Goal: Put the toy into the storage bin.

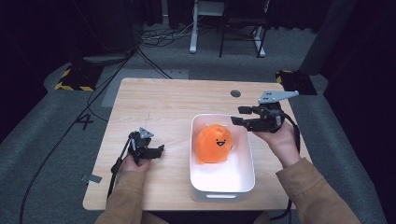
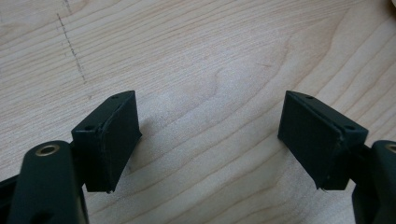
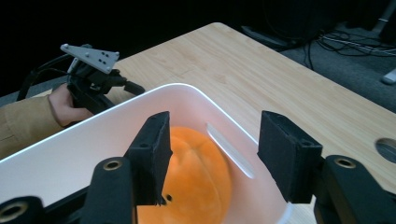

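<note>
Toy: an orange plush toy (image 1: 214, 143) with a small smiling face is lying inside the white bin (image 1: 245, 179), nearer to the far end, not touching any claw
Handling: it is looking soft and light, so it is probably squashing under a pinch and not breaking; the fabric is likely giving good friction
Where to hold: I am judging the rounded top or the middle of the body as best, with a wide opening and a deep bite, since a shallow pinch may catch fabric alone
Bin: it is standing on the wooden table (image 1: 154, 100), at the right half
Right claw (image 1: 238, 115): it is hovering over the bin's far right corner, jaws apart and empty, the toy below them
Left claw (image 1: 160, 150): it is resting low over bare table, jaws apart, holding nothing
</note>
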`<act>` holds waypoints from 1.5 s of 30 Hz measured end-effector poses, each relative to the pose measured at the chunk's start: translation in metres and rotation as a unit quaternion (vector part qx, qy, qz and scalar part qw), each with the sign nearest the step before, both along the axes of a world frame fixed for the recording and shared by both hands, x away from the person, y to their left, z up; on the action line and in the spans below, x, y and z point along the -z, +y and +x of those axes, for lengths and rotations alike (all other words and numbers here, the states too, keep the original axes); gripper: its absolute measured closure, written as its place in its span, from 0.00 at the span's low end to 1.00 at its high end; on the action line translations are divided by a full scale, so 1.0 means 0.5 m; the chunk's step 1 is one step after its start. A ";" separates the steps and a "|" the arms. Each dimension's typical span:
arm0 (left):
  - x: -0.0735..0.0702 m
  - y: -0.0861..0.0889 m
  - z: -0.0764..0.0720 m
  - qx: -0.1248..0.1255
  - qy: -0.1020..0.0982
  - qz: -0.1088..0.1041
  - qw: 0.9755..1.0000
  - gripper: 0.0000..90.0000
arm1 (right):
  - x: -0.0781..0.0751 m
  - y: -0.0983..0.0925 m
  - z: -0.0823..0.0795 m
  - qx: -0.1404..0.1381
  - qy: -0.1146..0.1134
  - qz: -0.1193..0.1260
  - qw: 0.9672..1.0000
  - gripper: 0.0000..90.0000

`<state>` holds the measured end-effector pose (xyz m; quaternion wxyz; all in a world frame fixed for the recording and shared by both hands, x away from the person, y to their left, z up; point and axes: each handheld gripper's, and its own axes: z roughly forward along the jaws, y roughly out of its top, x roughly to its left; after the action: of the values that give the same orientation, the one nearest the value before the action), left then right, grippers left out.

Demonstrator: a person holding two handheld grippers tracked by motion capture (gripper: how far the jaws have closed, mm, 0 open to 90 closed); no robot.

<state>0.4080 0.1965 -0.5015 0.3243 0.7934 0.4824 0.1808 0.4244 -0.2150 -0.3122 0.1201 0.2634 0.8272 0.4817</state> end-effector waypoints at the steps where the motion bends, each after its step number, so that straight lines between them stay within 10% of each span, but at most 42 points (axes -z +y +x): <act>1: 0.000 0.000 0.000 -0.001 0.000 0.001 1.000 0.23 | -0.001 -0.010 0.000 0.004 -0.003 -0.001 1.000 0.49; 26: 0.001 -0.001 0.002 0.001 -0.001 -0.001 1.000 0.23 | 0.007 -0.191 -0.003 0.106 0.013 -0.009 0.994 0.41; 45: 0.001 -0.001 0.002 0.002 -0.001 -0.001 1.000 0.23 | 0.136 -0.285 0.020 0.167 0.090 -0.045 0.981 0.42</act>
<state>0.4090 0.1958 -0.5018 0.3264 0.7934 0.4810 0.1807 0.4342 -0.3575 -0.3803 0.1359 0.4340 0.8001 0.3912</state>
